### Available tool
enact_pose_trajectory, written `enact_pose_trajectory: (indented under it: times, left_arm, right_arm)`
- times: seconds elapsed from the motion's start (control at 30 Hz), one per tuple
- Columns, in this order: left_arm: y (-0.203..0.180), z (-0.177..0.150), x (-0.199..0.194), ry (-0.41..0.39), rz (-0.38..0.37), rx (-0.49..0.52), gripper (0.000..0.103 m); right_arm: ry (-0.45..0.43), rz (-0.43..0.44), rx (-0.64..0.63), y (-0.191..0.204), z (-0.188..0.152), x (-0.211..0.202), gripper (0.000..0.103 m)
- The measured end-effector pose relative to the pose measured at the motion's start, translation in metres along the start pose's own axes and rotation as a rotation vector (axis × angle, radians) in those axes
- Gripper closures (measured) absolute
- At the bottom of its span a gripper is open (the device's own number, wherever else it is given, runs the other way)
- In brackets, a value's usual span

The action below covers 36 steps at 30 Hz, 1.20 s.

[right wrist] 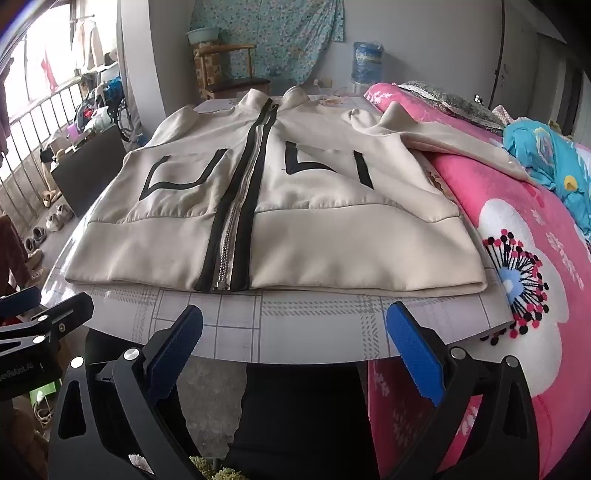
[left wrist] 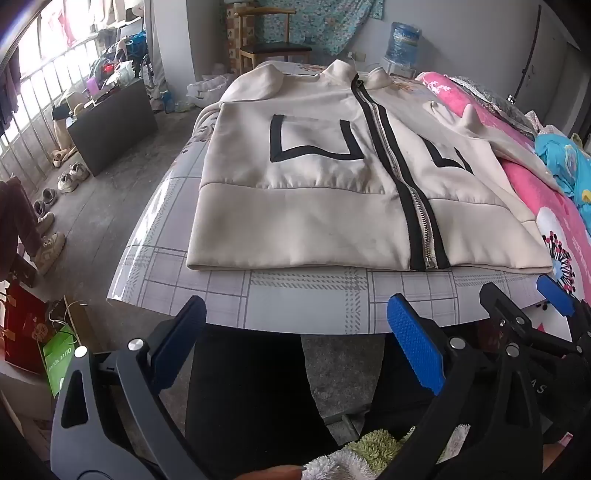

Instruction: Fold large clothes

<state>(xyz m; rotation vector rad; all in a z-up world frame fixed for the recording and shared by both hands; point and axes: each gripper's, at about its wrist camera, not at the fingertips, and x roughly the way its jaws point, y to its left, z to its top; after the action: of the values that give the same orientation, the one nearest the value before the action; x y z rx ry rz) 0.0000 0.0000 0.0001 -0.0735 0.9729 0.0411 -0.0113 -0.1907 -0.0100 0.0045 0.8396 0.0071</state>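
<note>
Desk (left wrist: 295, 299): pale checked covering. Just right of it, a pink floral blanket (right wrist: 517, 229) with a blue cloth (right wrist: 546, 155) bunched on top. Behind the desk: wooden chair (left wrist: 273, 48), patterned hanging (right wrist: 280, 33) on the wall, water bottle (left wrist: 404, 42). Left side: dark cabinet (left wrist: 110, 125) by the window bars, shoes (left wrist: 70, 177) lined along the concrete floor, green bag (left wrist: 61, 354) nearest.

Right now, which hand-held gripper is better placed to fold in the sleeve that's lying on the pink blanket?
Probably the right hand-held gripper. It is open, empty, and nearer the jacket's side where the sleeve drapes onto the pink blanket. The left hand-held gripper would have to cross over.
</note>
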Motion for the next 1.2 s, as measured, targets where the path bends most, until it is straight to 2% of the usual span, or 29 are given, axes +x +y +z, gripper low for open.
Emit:
enact_pose_trajectory:
  times: [1.2]
  left_arm:
    - [-0.0048,0.002,0.0012,-0.006,0.008,0.001,0.008]
  right_arm:
    - [-0.013,-0.012,-0.011,-0.0006,0.009,-0.0074,0.006]
